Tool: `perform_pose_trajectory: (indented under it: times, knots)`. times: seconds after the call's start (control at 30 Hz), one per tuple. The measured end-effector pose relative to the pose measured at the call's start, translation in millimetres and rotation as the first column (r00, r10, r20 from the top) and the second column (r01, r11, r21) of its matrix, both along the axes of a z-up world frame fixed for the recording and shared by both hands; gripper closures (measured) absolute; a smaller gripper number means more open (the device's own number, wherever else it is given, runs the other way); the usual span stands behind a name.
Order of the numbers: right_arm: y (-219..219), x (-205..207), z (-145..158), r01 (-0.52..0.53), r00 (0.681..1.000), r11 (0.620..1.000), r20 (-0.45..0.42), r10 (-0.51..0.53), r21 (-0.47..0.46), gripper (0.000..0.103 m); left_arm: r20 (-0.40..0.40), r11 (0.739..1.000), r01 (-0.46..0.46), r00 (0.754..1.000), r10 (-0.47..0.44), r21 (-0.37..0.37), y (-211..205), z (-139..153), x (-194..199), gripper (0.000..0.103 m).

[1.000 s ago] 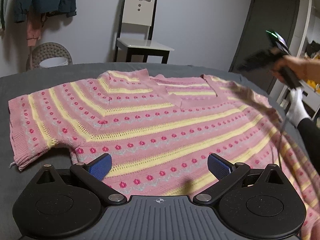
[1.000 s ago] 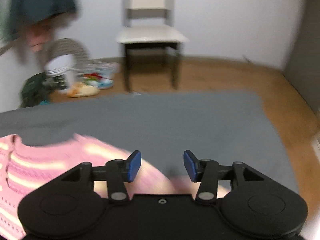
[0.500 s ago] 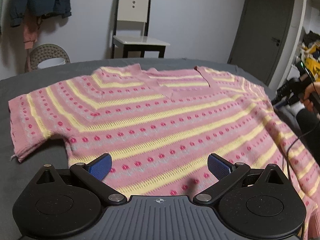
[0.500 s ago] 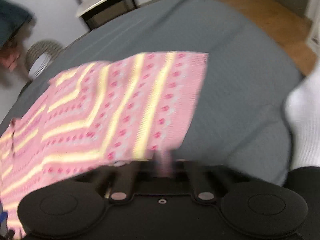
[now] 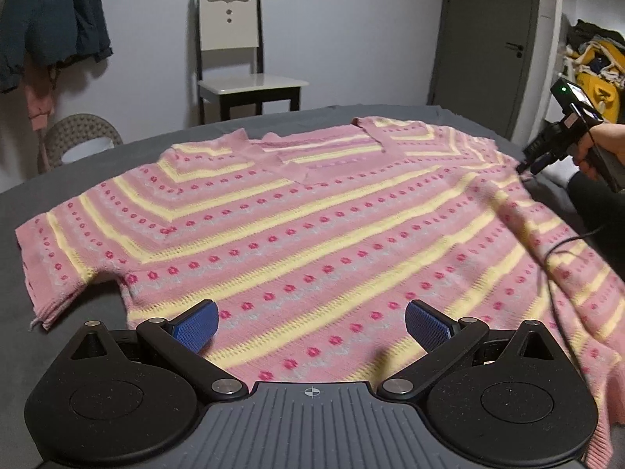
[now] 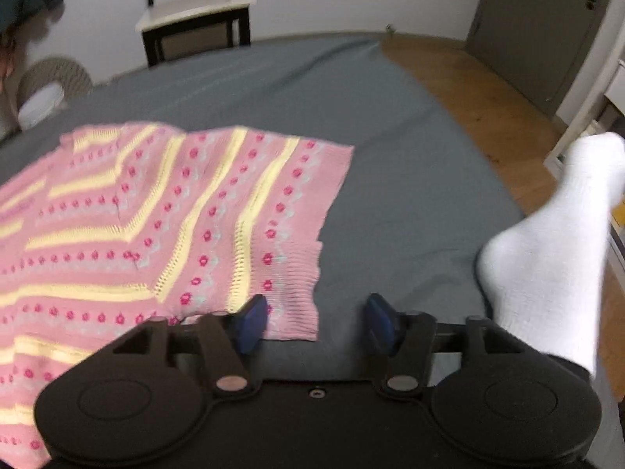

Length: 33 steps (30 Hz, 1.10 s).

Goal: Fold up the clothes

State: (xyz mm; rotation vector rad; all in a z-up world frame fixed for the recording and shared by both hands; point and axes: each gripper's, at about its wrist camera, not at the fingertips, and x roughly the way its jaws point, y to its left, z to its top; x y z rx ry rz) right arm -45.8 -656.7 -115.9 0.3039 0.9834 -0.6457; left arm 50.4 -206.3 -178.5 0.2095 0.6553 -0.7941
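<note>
1. Since a second ago, right gripper (image 6: 316, 322) has swung down to the sleeve (image 6: 289, 234).
2. Pink sweater (image 5: 312, 234) lies spread flat on the grey bed (image 5: 78, 179), neckline away.
3. Sleeve cuff lies just ahead-left of the right gripper, jaws wide, empty.
4. Left gripper (image 5: 311, 326), wide and empty, hovers at the hem.

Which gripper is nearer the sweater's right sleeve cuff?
Right. The right gripper hovers open at the sleeve cuff; the left gripper is open over the sweater's lower body, farther away.
</note>
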Motion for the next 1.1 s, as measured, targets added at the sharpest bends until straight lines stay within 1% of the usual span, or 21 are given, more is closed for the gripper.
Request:
perform_pose_trajectory:
  times: [0.07, 0.13, 0.2, 0.27, 0.33, 0.37, 0.47, 0.5, 0.53, 0.6, 0.63, 0.67, 0.7, 0.73, 0.87, 0.93, 1.0, 1.03, 1.07, 1.1]
  knots:
    - [14, -14, 18, -0.034, 0.998, 0.999, 0.05, 0.034, 0.0, 0.047, 0.009, 0.999, 0.026, 1.0, -0.026, -0.019, 3, 6, -8, 0.001]
    - [34, -37, 55, -0.104, 0.987, 0.995, 0.124, 0.104, -0.009, 0.047, 0.038, 0.998, 0.059, 0.998, -0.058, -0.035, 5, 15, -18, 0.001]
    - [54, -60, 91, -0.172, 0.965, 0.985, 0.196, 0.173, -0.024, 0.046, 0.088, 0.994, 0.096, 0.992, -0.092, -0.044, 10, 25, -30, 0.001]
    - [74, -83, 127, -0.238, 0.933, 0.97, 0.266, 0.241, -0.044, 0.044, 0.128, 0.991, 0.122, 0.985, -0.114, -0.059, 15, 35, -41, 0.001]
    - [94, -106, 164, -0.302, 0.892, 0.951, 0.333, 0.307, -0.068, 0.038, 0.145, 0.987, 0.133, 0.982, -0.119, -0.089, 25, 47, -51, 0.001]
    - [104, -117, 182, -0.332, 0.867, 0.94, 0.365, 0.338, -0.082, 0.036, 0.144, 0.986, 0.124, 0.984, -0.108, -0.113, 32, 55, -55, 0.001]
    - [133, -152, 236, -0.411, 0.783, 0.902, 0.456, 0.423, -0.133, 0.034, 0.156, 0.98, 0.09, 0.986, -0.062, -0.177, 59, 86, -71, 0.001]
    - [138, -168, 254, -0.415, 0.755, 0.895, 0.487, 0.438, -0.161, 0.032, 0.166, 0.978, 0.075, 0.985, -0.043, -0.195, 69, 99, -78, 0.001]
    - [142, -183, 272, -0.418, 0.727, 0.889, 0.517, 0.452, -0.189, 0.032, 0.178, 0.976, 0.063, 0.984, -0.025, -0.21, 81, 113, -85, 0.001]
    - [151, -215, 307, -0.412, 0.675, 0.874, 0.557, 0.484, -0.259, 0.031, 0.227, 0.975, 0.047, 0.974, 0.004, -0.219, 105, 146, -102, 0.001]
    - [153, -229, 322, -0.398, 0.66, 0.869, 0.566, 0.493, -0.293, 0.029, 0.255, 0.975, 0.04, 0.967, 0.018, -0.22, 118, 164, -111, 0.001]
    - [155, -244, 337, -0.38, 0.648, 0.866, 0.574, 0.5, -0.325, 0.026, 0.283, 0.976, 0.033, 0.959, 0.03, -0.217, 132, 182, -119, 0.001]
    - [155, -256, 349, -0.359, 0.642, 0.864, 0.579, 0.503, -0.352, 0.023, 0.31, 0.977, 0.023, 0.95, 0.045, -0.212, 146, 200, -128, 0.001]
    - [155, -269, 362, -0.336, 0.637, 0.863, 0.584, 0.503, -0.377, 0.022, 0.339, 0.978, 0.007, 0.939, 0.065, -0.207, 159, 218, -137, 0.001]
    - [153, -326, 406, -0.212, 0.637, 0.861, 0.603, 0.481, -0.462, 0.017, 0.45, 0.978, -0.055, 0.882, 0.143, -0.203, 214, 289, -177, 0.001]
    - [155, -356, 423, -0.14, 0.629, 0.853, 0.62, 0.469, -0.503, 0.016, 0.498, 0.978, -0.077, 0.851, 0.166, -0.194, 236, 323, -198, 0.001]
    - [161, -384, 437, -0.069, 0.619, 0.837, 0.634, 0.463, -0.543, 0.009, 0.56, 0.979, -0.122, 0.806, 0.193, -0.162, 251, 357, -220, 0.001]
    - [166, -398, 442, -0.037, 0.617, 0.82, 0.632, 0.469, -0.572, 0.006, 0.594, 0.979, -0.148, 0.778, 0.204, -0.142, 259, 373, -232, 0.001]
    - [171, -411, 446, -0.004, 0.618, 0.801, 0.628, 0.473, -0.599, 0.001, 0.635, 0.977, -0.182, 0.743, 0.212, -0.114, 263, 388, -246, 0.001]
    - [176, -423, 451, 0.029, 0.624, 0.782, 0.622, 0.473, -0.623, 0.0, 0.674, 0.973, -0.216, 0.706, 0.217, -0.086, 268, 402, -261, 0.001]
